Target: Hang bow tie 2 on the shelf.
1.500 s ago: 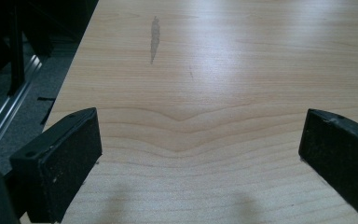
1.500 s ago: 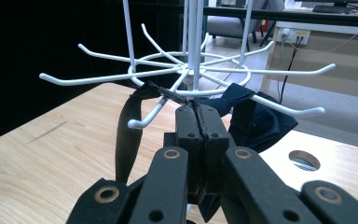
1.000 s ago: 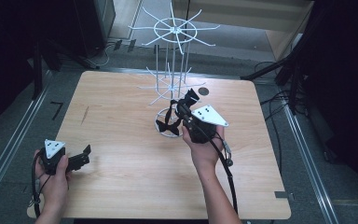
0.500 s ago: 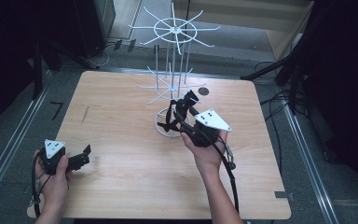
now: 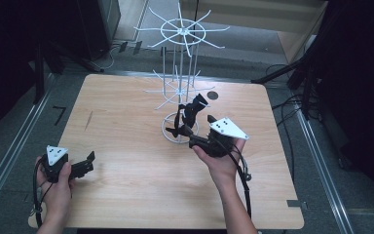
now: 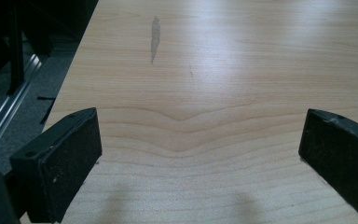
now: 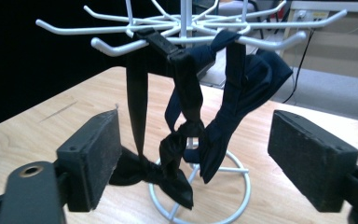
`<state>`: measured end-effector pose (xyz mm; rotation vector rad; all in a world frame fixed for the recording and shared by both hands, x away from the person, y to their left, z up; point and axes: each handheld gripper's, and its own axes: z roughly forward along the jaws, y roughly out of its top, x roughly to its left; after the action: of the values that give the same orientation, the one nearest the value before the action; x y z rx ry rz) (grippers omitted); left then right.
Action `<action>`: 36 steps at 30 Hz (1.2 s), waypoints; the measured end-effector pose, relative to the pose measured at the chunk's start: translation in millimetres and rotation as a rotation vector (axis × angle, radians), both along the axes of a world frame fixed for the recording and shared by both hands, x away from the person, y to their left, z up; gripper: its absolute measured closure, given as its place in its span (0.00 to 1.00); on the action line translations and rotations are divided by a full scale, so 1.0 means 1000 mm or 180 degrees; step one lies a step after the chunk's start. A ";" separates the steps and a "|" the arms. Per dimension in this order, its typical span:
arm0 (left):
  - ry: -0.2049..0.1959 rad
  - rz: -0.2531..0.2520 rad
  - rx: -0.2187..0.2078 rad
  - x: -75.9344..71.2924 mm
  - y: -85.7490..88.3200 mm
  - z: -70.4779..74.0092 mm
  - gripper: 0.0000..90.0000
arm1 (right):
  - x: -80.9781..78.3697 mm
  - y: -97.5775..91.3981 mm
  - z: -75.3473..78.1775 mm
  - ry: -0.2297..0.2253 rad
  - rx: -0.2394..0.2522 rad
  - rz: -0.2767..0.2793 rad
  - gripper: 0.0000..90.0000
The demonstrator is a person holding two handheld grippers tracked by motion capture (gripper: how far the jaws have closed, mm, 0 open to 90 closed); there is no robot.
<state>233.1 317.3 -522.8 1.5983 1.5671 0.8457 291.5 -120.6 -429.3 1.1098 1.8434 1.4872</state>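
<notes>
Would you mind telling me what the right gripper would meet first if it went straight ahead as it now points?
Probably the dark bow ties hanging from the white wire rack, between its open fingers; depth is uncertain.

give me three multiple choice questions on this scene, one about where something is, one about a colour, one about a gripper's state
1. Where do the bow ties hang?
A. on the lower arms of the white wire rack
B. flat on the table
C. between the left gripper's fingers

2. What colour is the wire rack?
A. red
B. white
C. yellow

3. How does the right gripper stand?
A. shut on a bow tie
B. shut on the rack's pole
C. open, facing the bow ties

Answers:
1. A: in the right gripper view their straps loop over the rack's lower arms and the bows dangle above its ring base.
2. B: its arms, pole and base ring are all white in the high view.
3. C: in the right gripper view its fingers stand wide apart on either side of the ties, with nothing clamped between them.
</notes>
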 end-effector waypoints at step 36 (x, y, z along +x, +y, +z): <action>-0.0012 0.0012 0.0046 -0.001 -0.001 0.000 0.00 | -0.020 -0.060 -0.037 0.0170 -0.0096 -0.0105 0.00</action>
<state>232.2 316.2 -522.6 1.6036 1.5653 0.8635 271.8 -180.9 -466.6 1.1705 1.8684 1.4196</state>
